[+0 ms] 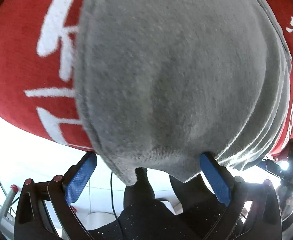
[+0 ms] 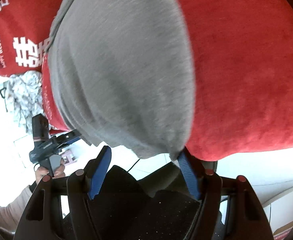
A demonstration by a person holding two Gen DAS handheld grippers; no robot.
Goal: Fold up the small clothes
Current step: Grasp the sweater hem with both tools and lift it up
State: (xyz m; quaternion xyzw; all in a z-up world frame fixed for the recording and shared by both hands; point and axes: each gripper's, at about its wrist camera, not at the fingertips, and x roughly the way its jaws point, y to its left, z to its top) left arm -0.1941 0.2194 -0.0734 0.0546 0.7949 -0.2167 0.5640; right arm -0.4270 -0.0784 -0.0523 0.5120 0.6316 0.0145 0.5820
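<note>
Both the left gripper and right gripper have jaws apart around the soft grey fleece garment's near edge; closing late could miss the hem, snagging the red printed cloth beneath.

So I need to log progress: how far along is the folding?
Looks partly done: the grey garment lies in layers on the red cloth. In hand: both claws, left and right, open at its near edge. Left: any final fold.

Garment: plain grey, fleecy. Cloth beneath: red with white printed characters. Gripper fingers: blue textured pads on black frames. Rumpled fabric: white-grey mottled.
</note>
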